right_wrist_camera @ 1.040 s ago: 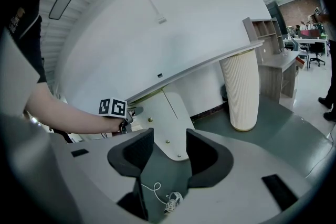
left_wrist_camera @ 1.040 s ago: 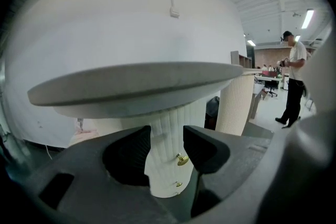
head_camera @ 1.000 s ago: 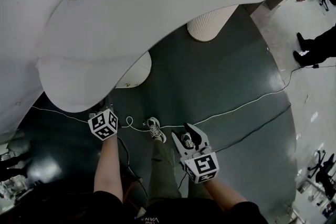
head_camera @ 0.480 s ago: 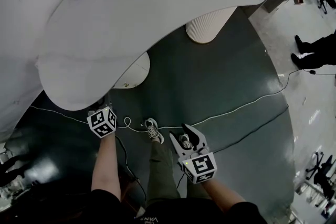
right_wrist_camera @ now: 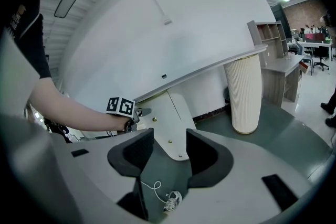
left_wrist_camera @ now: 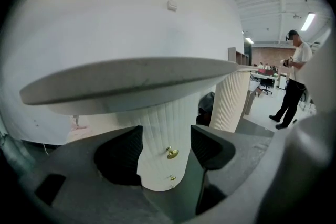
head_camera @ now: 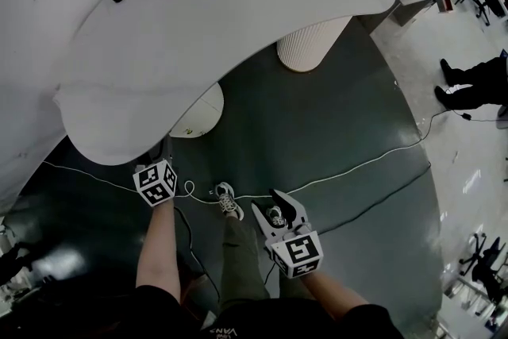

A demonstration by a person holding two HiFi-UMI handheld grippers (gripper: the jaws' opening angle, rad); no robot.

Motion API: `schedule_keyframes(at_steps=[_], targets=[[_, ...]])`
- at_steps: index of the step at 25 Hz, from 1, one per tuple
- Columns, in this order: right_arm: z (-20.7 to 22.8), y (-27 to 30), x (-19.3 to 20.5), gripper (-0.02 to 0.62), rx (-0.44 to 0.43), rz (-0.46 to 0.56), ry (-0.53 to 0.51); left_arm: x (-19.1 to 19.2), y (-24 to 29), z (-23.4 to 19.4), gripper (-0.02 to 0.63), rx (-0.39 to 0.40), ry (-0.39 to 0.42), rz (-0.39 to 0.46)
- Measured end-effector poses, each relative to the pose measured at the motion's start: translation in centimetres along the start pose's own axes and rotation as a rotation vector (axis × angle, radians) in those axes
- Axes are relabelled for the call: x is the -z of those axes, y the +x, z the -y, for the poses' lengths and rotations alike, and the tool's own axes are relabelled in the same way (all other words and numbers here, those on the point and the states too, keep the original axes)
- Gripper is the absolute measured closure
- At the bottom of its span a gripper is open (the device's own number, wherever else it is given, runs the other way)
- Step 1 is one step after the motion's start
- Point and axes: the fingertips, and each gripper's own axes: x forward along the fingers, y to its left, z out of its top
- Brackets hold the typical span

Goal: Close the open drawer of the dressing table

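We hold the left claw (left_wrist_camera: 165,143) just under the dressing table (head_camera: 222,28) top, facing its fluted pedestal (left_wrist_camera: 168,113). Its jaws have just been opening and stand wide, pressing on nothing, with a brass knob (left_wrist_camera: 171,152) showing in the gap beyond them. The drawer (left_wrist_camera: 157,160) looks flush with the pedestal, so we judge the closing all but done. The right claw (right_wrist_camera: 169,147), wide and empty, hangs well back from the pedestal, unneeded. No brand is readable, only square markers on each cube (head_camera: 155,183).
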Motion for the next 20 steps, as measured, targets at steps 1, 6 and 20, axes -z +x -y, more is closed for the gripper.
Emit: schedule_keyframes(at_steps=[1,6,20], targets=[[0.0,-0.2,-0.1,0.397,-0.002,0.0,-0.003,0.2,-0.3,0.3,0.325,0.004,0.005,-0.005],[0.1,-1.2,-0.5,0.399,-0.002,-0.002,-0.027,1.1,-2.3,1.1,0.325,0.014,-0.005,-0.027],[-1.2,-2.8,-1.7,0.402,-0.056,-0.017,-0.076,0.3,-8.9,3.6,0.328,0.051,-0.043,-0.003]])
